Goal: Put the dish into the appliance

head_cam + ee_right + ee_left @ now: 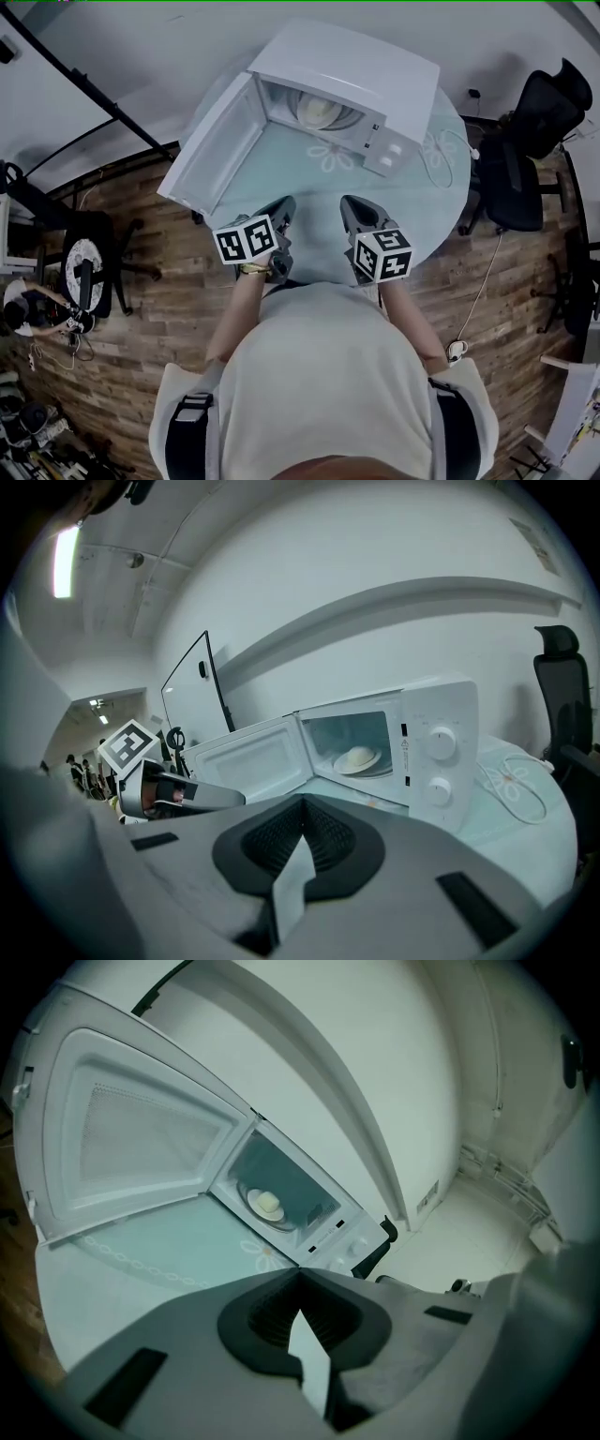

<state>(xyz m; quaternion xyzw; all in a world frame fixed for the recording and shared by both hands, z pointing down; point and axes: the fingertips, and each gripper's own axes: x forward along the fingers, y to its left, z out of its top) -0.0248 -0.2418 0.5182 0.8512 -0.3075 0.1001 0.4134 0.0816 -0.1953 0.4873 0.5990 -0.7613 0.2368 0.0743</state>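
Head view: on the round table (pixel 309 178) the white microwave oven (pixel 375 75) is standing with its door (pixel 211 150) swinging wide open to the left. Inside the cavity, the dish (pixel 323 111) is sitting on the turntable and is carrying a pale rounded piece of food (pixel 359 756). Right of the cavity, the control panel (pixel 439 761) is showing two round knobs. A white cable (pixel 520 789) is lying looped on the tabletop beside the oven's right side. Nearer the person, the left gripper (pixel 284 206) is hanging in front of the open door with its jaws pressed together and nothing between them. Just beside it, the right gripper (pixel 349 202) is pointing at the oven front, its jaws likewise closed together and empty. Both are staying well apart from the dish. At the far right a black office chair (pixel 525 141) is standing off the table.
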